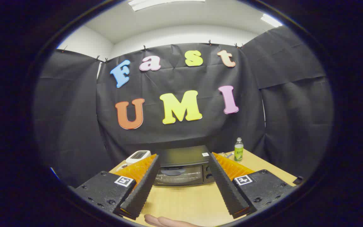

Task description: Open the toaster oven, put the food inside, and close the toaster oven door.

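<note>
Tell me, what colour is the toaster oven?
Black, seen in the gripper view: the toaster oven sits beyond the open gripper.

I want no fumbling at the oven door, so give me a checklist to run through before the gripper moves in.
1. Gripper open, nothing between its fingers: ok.
2. Toaster oven straight ahead, framed between the fingers: ok.
3. Oven door shut, so opening comes first: ok.
4. Bare table between fingers and oven: ok.
5. Hand resting on the table's near edge, below the fingers: not ok, clear it first.
6. Food to load located: cannot tell. A green bottle stands right of the oven, a white device left of it.
</note>
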